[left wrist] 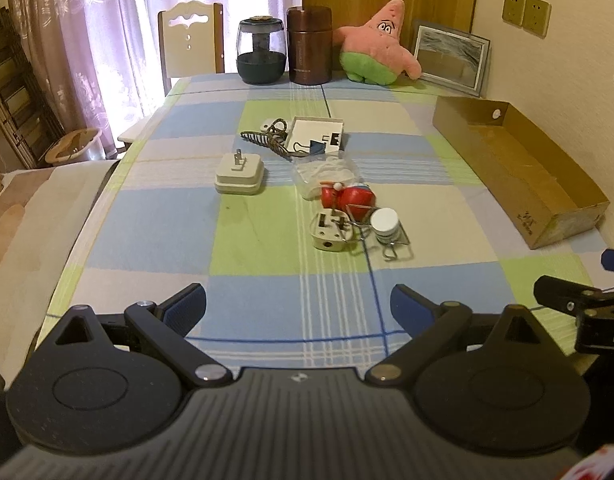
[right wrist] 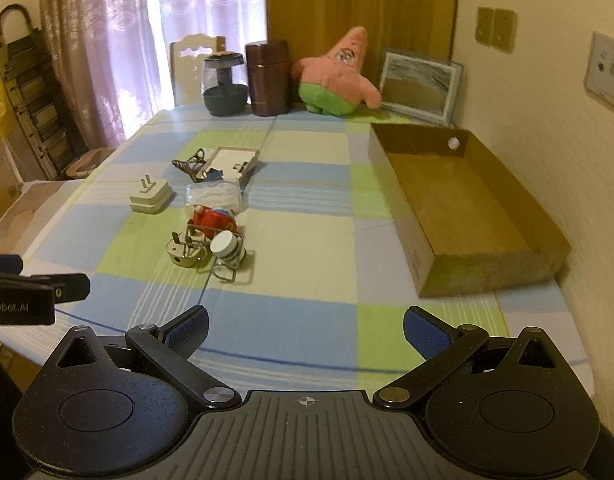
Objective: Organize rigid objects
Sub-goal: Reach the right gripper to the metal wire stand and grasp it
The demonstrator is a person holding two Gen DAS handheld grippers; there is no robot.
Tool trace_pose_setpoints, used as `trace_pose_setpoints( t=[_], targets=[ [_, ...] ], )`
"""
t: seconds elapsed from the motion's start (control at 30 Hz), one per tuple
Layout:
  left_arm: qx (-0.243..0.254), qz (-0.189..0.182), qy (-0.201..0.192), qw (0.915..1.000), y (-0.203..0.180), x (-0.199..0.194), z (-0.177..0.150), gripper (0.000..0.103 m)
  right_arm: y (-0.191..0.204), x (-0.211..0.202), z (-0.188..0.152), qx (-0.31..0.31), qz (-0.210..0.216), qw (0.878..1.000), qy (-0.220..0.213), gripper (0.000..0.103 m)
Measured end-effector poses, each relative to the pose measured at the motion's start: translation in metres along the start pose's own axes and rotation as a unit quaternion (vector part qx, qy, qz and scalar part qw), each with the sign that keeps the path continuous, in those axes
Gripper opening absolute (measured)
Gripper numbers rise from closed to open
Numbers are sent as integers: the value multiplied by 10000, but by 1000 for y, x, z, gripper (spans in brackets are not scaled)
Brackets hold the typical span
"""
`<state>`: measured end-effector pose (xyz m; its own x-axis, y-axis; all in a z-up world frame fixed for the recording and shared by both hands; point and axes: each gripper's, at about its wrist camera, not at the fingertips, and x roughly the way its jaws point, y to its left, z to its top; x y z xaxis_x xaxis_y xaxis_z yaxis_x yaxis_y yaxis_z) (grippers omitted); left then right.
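Nothing sorted yet: cardboard box (right wrist: 467, 216) holds no objects.
Plugs (left wrist: 239, 172), red toy (left wrist: 349, 199), clips lie on tablecloth (left wrist: 147, 232); left gripper (left wrist: 298, 306) and right gripper (right wrist: 305, 330) jaws apart, holding nothing.

Both your wrist cameras look forward, low over the checked blue-and-green tablecloth (left wrist: 155, 216), from its near edge. Both show the open brown cardboard box (right wrist: 459, 216); the right camera sits nearer it.

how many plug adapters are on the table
2: a white two-prong plug adapter alone at the left of the clutter, and a three-pin plug adapter nearer, beside the white jar.
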<state>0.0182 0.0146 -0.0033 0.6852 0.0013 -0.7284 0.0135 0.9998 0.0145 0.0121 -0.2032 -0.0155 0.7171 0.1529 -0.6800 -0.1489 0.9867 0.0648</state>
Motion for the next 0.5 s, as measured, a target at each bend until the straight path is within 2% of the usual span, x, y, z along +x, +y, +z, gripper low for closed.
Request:
trace_pose_setpoints(
  t=[0.27, 0.5],
  targets=[
    [245, -153, -6, 9996, 21, 32, 15, 97, 25, 29, 3, -823, 56, 9960, -351, 101],
    [610, -241, -14, 9978, 35, 65, 26, 97, 49, 69, 1, -1457, 232, 9880, -449, 100]
  ],
)
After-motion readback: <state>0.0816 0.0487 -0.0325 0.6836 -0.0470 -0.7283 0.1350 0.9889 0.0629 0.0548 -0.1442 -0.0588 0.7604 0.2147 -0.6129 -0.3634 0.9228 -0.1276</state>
